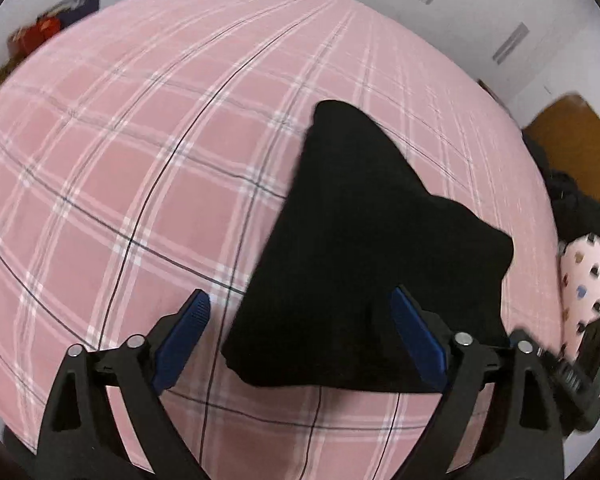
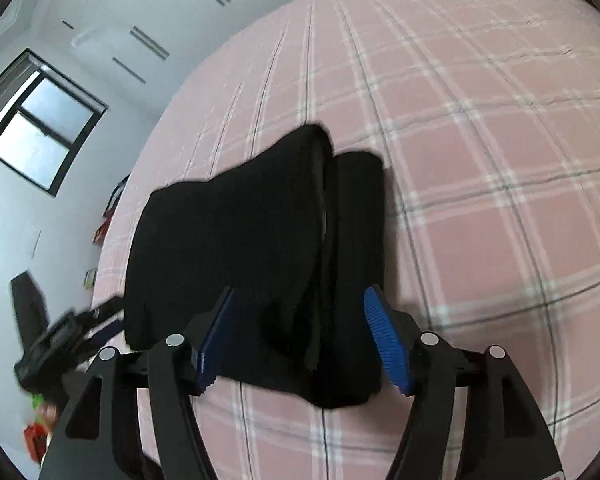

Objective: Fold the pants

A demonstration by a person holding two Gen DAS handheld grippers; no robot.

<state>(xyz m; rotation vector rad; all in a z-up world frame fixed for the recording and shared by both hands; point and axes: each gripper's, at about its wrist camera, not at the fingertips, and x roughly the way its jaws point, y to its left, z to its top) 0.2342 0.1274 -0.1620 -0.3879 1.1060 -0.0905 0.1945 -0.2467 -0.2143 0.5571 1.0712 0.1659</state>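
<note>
Pants (image 1: 364,248) folds indistinct; floor clutter (image 2: 40,424) blurred.

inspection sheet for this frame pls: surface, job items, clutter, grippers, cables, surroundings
Surface: bed with pink plaid sheet, mostly flat, light wrinkles.
Job's things: black pants folded into a compact stack on the sheet; layered edges show in the right wrist view.
Clutter: dark clothing and a pink dotted fabric at the bed's edge; red and dark boxes or bags past the far side, too blurred to name.
Grippers: left gripper open, above the stack's near edge; right gripper open, straddling the stack. Neither grips cloth.
Cables: nothing seen.
Surroundings: white wall, window, wooden floor.
</note>
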